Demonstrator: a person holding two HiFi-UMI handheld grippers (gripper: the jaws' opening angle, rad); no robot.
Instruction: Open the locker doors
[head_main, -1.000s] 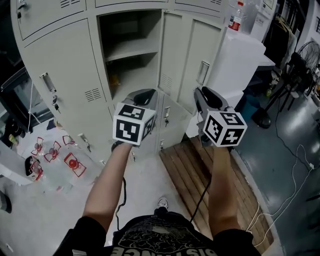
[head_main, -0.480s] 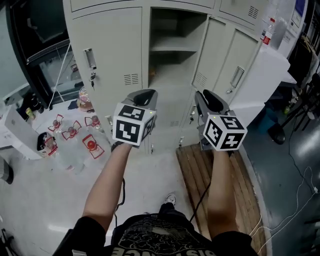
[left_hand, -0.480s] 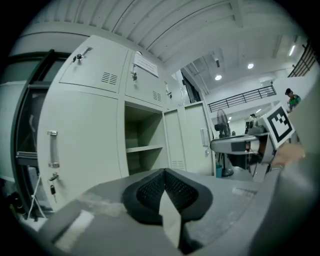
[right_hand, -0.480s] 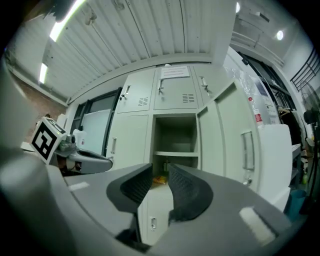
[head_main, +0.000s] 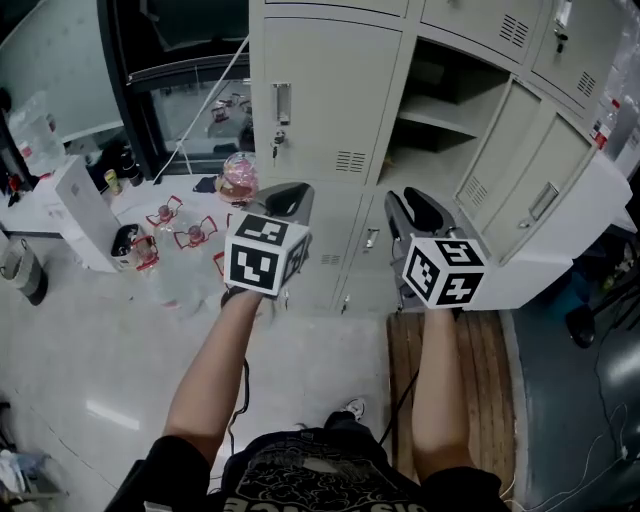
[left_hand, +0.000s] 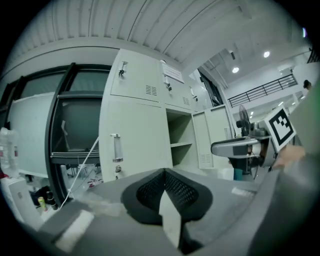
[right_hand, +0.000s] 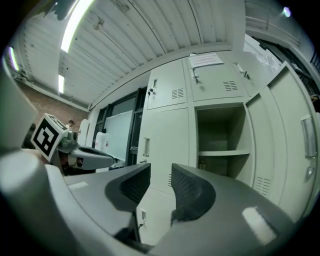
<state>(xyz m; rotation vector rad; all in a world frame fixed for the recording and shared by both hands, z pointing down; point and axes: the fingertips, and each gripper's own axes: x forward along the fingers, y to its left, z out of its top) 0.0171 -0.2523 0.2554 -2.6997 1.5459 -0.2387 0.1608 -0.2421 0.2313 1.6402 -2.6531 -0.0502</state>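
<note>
The beige lockers (head_main: 330, 110) stand ahead of me. One tall door (head_main: 325, 90) with a metal handle (head_main: 282, 103) is closed. To its right a compartment (head_main: 440, 100) with a shelf stands open, its door (head_main: 545, 190) swung out to the right. Both grippers hover side by side, short of the lockers and touching nothing. The left gripper (head_main: 288, 192) is shut, and its tips (left_hand: 164, 172) meet with nothing between them. The right gripper (head_main: 412, 205) is open; its jaws (right_hand: 161, 172) are opening, with an empty gap. In the right gripper view the closed door (right_hand: 165, 140) shows beyond the jaws.
A wooden pallet (head_main: 455, 370) lies on the floor under the right arm. Bottles and red-marked items (head_main: 170, 215) and a white box (head_main: 85, 215) sit on the floor at the left, before a dark glass front (head_main: 190, 90). Smaller lower locker doors (head_main: 350, 255) are closed.
My view has swung left: the lockers and the open compartment have slid to the right, and the closed door now sits in the middle. Both grippers stay level in front of me.
</note>
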